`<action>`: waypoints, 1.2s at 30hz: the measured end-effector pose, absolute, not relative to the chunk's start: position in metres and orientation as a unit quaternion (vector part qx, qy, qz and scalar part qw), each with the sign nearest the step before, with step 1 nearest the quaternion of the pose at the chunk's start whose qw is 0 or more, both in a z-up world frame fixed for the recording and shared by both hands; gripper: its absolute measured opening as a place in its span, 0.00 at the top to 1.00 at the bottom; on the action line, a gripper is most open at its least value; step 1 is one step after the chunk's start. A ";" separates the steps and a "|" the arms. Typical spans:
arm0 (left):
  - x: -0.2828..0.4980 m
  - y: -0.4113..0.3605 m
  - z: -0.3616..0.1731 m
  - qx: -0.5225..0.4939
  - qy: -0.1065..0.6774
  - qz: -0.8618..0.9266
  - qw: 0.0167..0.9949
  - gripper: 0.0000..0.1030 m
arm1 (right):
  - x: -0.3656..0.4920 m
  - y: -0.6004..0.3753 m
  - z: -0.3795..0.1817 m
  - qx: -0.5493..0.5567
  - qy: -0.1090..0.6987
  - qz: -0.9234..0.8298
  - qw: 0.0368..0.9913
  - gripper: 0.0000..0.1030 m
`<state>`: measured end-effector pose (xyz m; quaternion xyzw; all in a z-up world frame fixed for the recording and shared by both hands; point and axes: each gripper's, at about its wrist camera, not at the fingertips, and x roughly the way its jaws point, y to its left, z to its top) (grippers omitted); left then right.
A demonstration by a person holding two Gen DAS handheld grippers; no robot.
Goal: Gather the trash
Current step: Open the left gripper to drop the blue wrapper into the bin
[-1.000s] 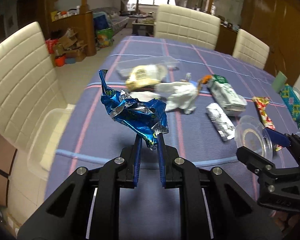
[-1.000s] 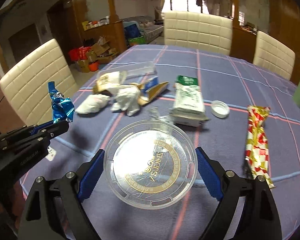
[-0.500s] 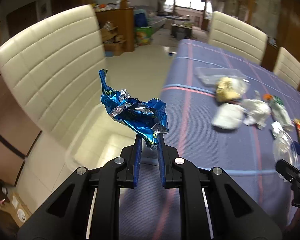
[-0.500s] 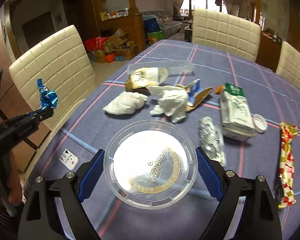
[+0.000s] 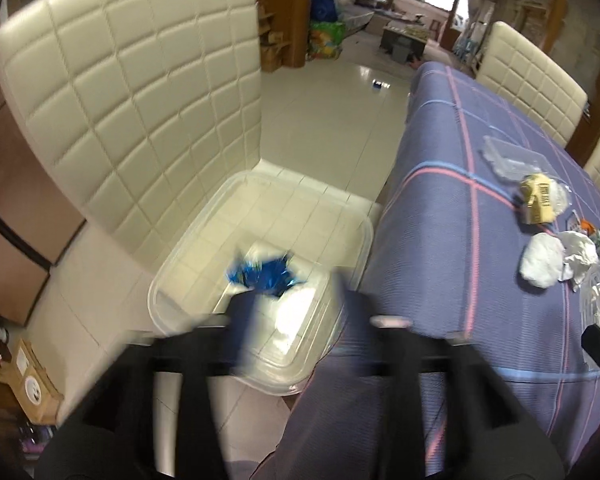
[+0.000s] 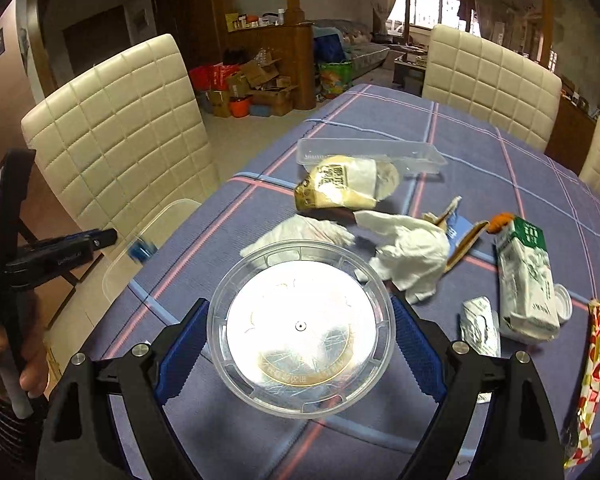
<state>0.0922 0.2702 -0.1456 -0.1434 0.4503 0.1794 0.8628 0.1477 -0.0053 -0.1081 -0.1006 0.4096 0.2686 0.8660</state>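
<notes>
Left gripper (image 5: 296,300) jaws opening over the clear plastic bin (image 5: 364,240) on the cream quilted chair (image 5: 140,80); nothing between them. The crumpled blue foil wrapper (image 5: 262,274) sits in the bin, blurred, possibly mid-fall.

Right gripper (image 6: 300,340) clamps the round clear plastic lid (image 6: 300,328) above the purple table (image 6: 480,152). Carry it fully over the bin before letting go.

A second ago the wrapper was pinched over the table.
</notes>
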 end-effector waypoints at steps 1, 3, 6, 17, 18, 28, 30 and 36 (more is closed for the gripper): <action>0.089 0.271 -0.145 -0.145 0.440 0.183 0.867 0.08 | 0.148 -0.001 -0.108 -0.105 0.408 0.271 0.865 0.17; 0.081 0.271 -0.143 -0.132 0.423 0.193 0.875 0.08 | 0.149 0.009 -0.109 -0.112 0.407 0.277 0.863 0.17; 0.074 0.272 -0.140 -0.120 0.416 0.201 0.879 0.08 | 0.148 0.025 -0.110 -0.126 0.405 0.289 0.858 0.17; 0.038 0.297 -0.137 -0.142 0.409 0.222 0.873 0.08 | 0.142 0.095 -0.109 -0.166 0.376 0.359 0.838 0.17; 0.034 0.299 -0.136 -0.141 0.407 0.227 0.874 0.08 | 0.144 0.101 -0.109 -0.166 0.375 0.365 0.836 0.17; 0.020 0.314 -0.133 -0.138 0.398 0.256 0.870 0.08 | 0.151 0.147 -0.102 -0.164 0.348 0.402 0.831 0.16; 0.020 0.316 -0.133 -0.137 0.397 0.260 0.869 0.07 | 0.152 0.152 -0.102 -0.163 0.345 0.408 0.830 0.16; 0.022 0.320 -0.132 -0.136 0.391 0.267 0.870 0.05 | 0.147 0.160 -0.098 -0.187 0.315 0.405 0.838 0.15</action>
